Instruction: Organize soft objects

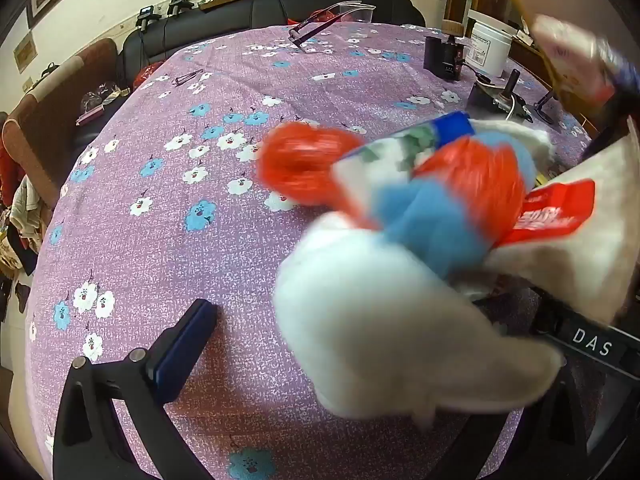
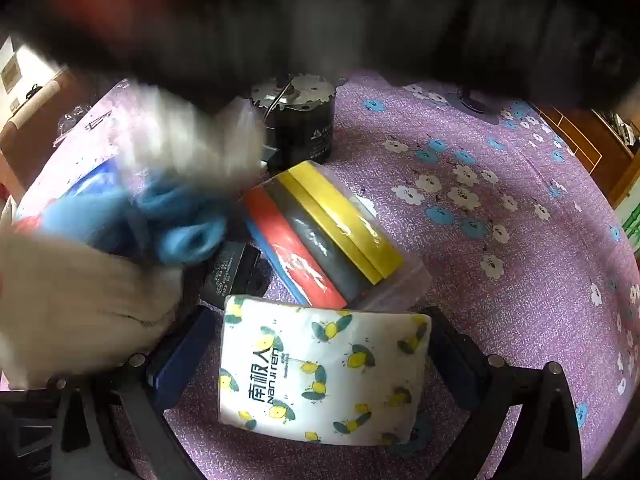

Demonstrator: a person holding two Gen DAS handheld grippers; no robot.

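Lower centre of the right wrist view: lemon-print tissue pack lies flat on the bench, sitting between the right gripper jaws, which are spread wide, with no visible pinch on it. Just above it a clear bag of coloured tape rolls, then a black motor at upper centre. A white-gloved hand blurs through the left of the frame over a blue soft bundle. Left wrist view: left gripper jaws also spread, holding nothing; a blurred heap of red, blue and white soft items fills centre-right, with a gloved hand across the lower centre. Risks as I see them: the gloved hand is moving fast close to both sets of jaws, so a close could catch the glove; the pack is wide and slick, likely to squirt out if pinched off-centre; the tape bag touches its top edge and may drag along
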